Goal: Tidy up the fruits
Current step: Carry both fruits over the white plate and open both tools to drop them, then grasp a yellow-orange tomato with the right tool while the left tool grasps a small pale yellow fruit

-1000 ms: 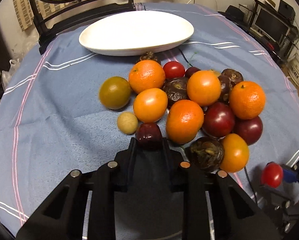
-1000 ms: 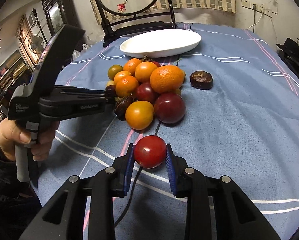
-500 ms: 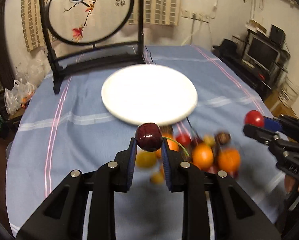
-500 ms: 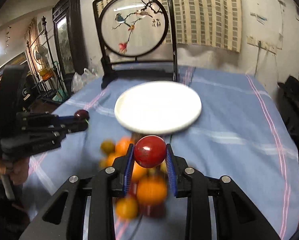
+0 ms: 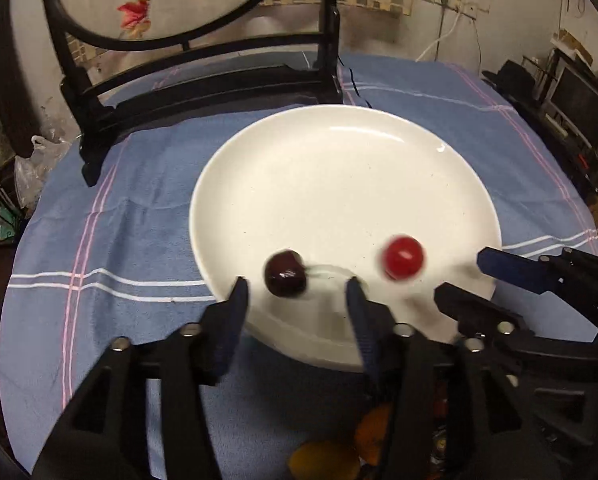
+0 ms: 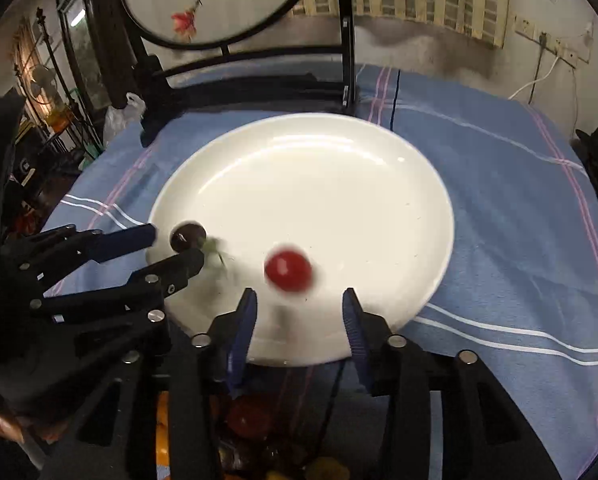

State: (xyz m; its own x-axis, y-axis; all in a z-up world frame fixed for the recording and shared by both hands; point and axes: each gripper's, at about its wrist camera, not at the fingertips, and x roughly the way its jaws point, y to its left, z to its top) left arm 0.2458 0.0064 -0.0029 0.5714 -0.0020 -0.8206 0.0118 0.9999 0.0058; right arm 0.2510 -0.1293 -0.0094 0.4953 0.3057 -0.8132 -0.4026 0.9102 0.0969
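both grippers spread wide, dark cherry (image 5: 285, 279) and red tomato (image 5: 403, 257) on white plate (image 5: 339, 168)

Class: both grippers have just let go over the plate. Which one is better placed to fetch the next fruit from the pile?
Probably the right gripper, narrowly. In its view the remaining fruit lies directly beneath its open jaws. The left gripper, also open, sees the pile below and off to its right. The dark cherry and red tomato are over the white plate.
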